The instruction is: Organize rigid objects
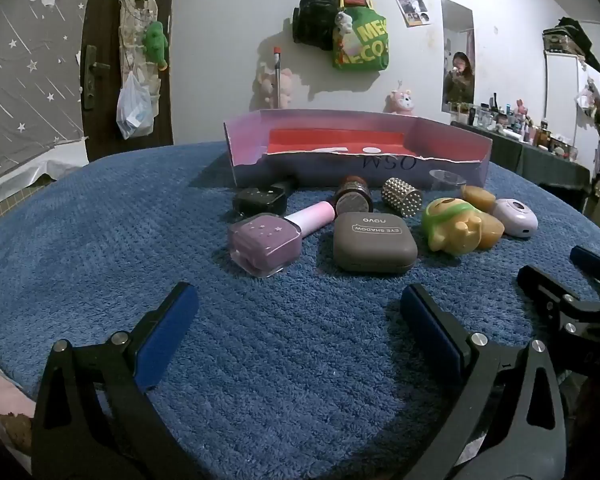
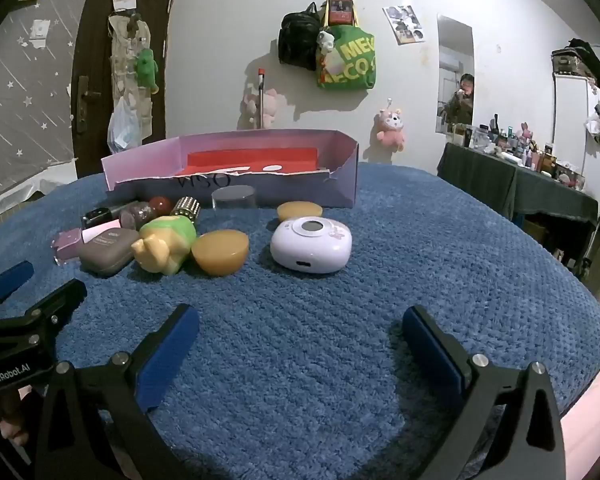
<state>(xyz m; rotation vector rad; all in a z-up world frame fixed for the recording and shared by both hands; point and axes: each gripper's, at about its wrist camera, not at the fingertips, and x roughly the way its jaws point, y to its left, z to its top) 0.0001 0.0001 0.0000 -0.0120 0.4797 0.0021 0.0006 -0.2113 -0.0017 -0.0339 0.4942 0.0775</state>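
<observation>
Waiting near the edge of the blue towel, the left gripper and the right gripper both stand wide with nothing between their blue pads.

The little things lie in a bunch in front of the far pink box, which looks almost bare inside. The grey eye shadow case looks hard, smooth and light; I would pinch its flat sides. The pink nail polish bottle looks like glass, so go gently. The green and yellow toy is bumpy and may slip.

The purple round gadget sits apart on the right. The things behind the toy are partly hidden. A clear cup by the box is hard to see.
</observation>
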